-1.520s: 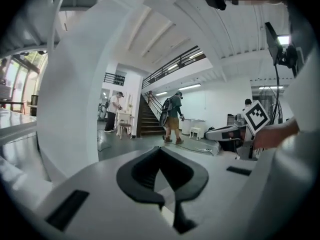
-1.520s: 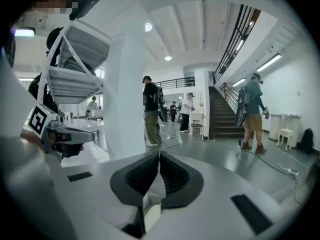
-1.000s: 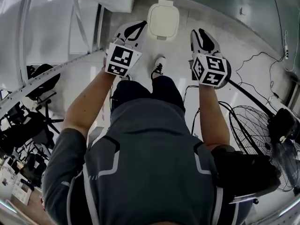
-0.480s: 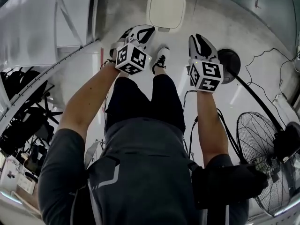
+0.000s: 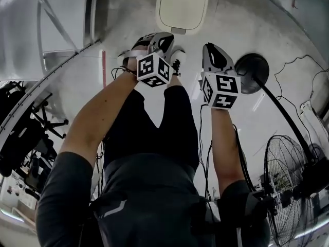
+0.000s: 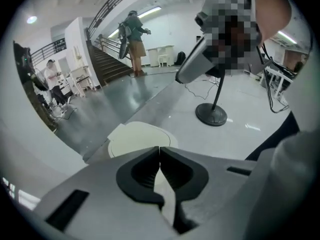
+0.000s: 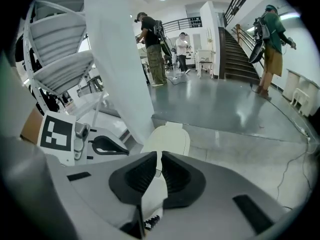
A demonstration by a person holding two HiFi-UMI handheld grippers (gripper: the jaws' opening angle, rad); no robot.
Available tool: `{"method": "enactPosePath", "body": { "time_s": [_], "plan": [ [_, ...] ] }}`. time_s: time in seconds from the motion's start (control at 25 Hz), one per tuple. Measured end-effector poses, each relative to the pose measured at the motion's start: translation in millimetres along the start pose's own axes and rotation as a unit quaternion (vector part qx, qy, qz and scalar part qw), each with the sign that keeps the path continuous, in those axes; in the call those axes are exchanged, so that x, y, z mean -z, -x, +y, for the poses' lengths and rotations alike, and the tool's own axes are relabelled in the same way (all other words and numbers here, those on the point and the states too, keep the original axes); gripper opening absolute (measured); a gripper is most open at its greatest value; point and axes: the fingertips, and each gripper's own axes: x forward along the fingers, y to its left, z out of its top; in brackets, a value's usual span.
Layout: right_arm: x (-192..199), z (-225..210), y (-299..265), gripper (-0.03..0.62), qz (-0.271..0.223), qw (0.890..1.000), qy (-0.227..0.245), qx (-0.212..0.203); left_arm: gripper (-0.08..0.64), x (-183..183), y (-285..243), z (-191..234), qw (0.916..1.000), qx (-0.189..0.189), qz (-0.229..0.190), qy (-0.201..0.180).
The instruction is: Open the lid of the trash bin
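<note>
There is one trash bin (image 5: 182,6), standing on the floor straight ahead of me, in line with the gap between my two grippers. Its pale lid lies flat and closed. The rounded oblong's long axis runs away from me, and a small tab shows at its near edge in the head view.

Both my forearms reach forward and down, side by side. The left gripper (image 5: 160,38) and the right gripper (image 5: 214,48) both point toward the bin from just short of it and touch nothing. The left gripper's marker cube is turned on a corner, while the right one's sits squarer.

In the left gripper view the jaws meet at the tips with nothing held. The right gripper's jaws are drawn together to a thin slit, also empty.

A fan stand's round black base (image 5: 252,72) sits on the floor to my right.
</note>
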Motion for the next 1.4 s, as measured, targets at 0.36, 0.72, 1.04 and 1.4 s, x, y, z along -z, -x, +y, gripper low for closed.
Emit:
{"method": "enactPosePath", "body": {
  "time_s": [0.36,0.72,1.04,1.4],
  "plan": [
    [49,-4,-12,0.052,0.011,1.000,-0.021,-0.004,0.009,22,-57,-32,0.9987,0.021,0.027,-0.038],
    [89,-28,-39,0.043,0.014,0.997,-0.071,-0.005,0.009,59,-104,-43,0.9971,0.025,0.058,-0.043],
    [108,-25,-46,0.041,0.011,0.994,-0.103,-0.018,0.009,62,-122,-36,0.9979,-0.009,0.061,-0.017],
    [118,-33,-49,0.041,0.006,0.993,-0.116,-0.004,0.009,67,-128,-37,0.9955,-0.008,0.092,-0.020]
  ]
}}
